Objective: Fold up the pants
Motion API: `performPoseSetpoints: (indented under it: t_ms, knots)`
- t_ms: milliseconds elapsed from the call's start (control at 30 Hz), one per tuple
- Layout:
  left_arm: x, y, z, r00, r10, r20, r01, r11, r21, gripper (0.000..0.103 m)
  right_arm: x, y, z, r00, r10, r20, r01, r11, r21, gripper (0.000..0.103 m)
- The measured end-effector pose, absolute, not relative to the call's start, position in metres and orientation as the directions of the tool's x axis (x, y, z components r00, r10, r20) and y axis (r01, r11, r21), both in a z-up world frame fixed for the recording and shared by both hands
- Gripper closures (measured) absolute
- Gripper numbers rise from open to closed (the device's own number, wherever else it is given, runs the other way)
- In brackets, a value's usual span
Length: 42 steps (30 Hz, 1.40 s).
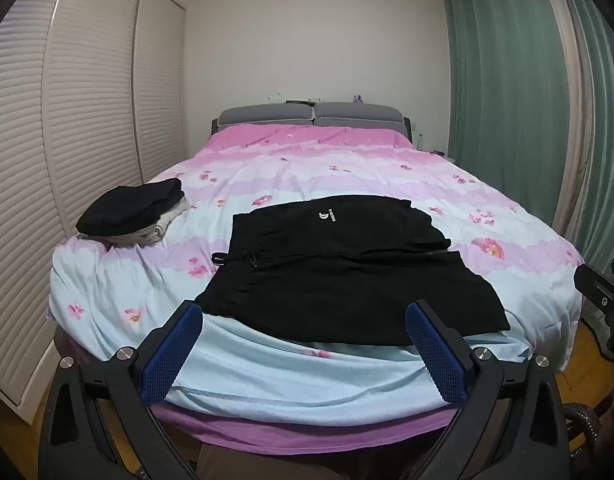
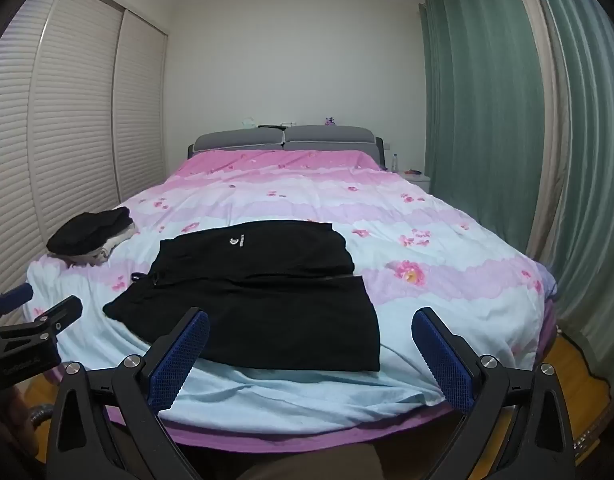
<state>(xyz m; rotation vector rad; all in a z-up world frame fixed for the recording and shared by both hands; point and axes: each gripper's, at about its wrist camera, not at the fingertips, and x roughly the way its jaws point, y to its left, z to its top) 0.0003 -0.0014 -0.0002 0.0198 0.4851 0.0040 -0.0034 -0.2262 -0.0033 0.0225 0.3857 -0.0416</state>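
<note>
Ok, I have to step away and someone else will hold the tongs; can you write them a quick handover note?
Left tongs: open, empty, held short of the bed's foot edge.
Right tongs: open, empty, likewise.
Black fabric pants with a small white logo lie spread flat on the pink and pale blue floral bedspread, waistband left, drawstring showing.
A pile of dark and beige folded clothes sits at the bed's left.
Done: pants laid out.
Left: every fold.

Bare bed cover (image 2: 447,300) lies open at 3 o'clock of the pants (image 2: 263,300). A clothes pile (image 2: 91,236) blocks 10 o'clock.
</note>
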Motion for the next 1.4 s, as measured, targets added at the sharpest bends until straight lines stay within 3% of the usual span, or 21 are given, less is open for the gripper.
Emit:
performPoseSetpoints:
  t_ms: [533,1400]
  knots:
    - [-0.006,0.005,0.001,0.904,0.012,-0.428,-0.009,1.000,0.009,0.000,-0.005,-0.225,-0.001,0.927,-0.041,-0.374,0.048,0.999,0.008,0.001]
    - [-0.004,-0.001,0.002,0.897,0.004,-0.441,0.003,1.000,0.015,0.000,-0.004,-0.227,-0.003,0.925,-0.040,-0.377,0.047,0.999,0.009,0.001]
